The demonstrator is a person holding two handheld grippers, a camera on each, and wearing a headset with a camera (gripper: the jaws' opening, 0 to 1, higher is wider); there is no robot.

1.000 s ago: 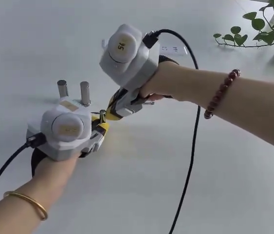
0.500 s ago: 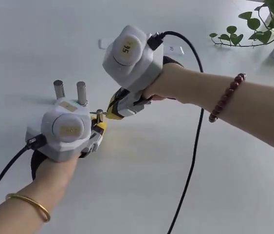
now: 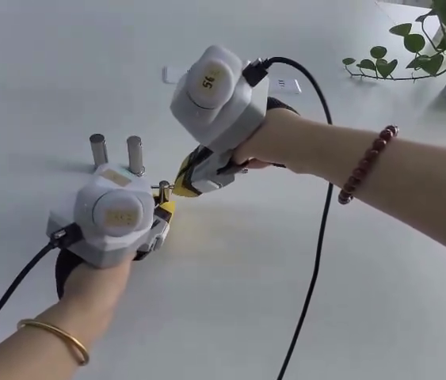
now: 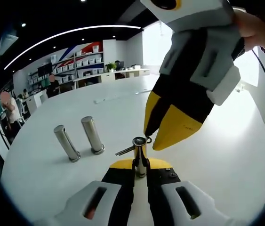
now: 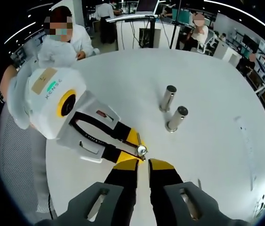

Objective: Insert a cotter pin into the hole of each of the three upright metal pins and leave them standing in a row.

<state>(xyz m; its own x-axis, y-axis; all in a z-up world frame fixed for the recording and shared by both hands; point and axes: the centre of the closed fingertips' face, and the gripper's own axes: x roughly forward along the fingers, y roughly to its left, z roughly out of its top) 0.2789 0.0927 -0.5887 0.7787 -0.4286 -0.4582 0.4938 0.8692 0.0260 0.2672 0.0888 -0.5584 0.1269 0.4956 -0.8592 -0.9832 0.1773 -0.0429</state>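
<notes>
Left gripper (image 4: pixel 140 165) clamps an upright metal pin (image 4: pixel 140 153), its own view revealing the cotter pin (image 4: pixel 125 150) through the hole, indistinct in the head view, as right gripper's (image 4: pixel 152 141) near-closed jaws meet its loop, grip unclear, two bare pins (image 4: pixel 93 135) (image 4: pixel 67 143) standing near the clamped one.

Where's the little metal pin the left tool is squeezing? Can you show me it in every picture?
Head view: held pin left of centre, halfway down.
Left gripper view: bottom middle, upright, cotter pin through it.
Right gripper view: just below centre, seen top-on.
Shared landmark: two loose pins standing side by side close by.
</notes>
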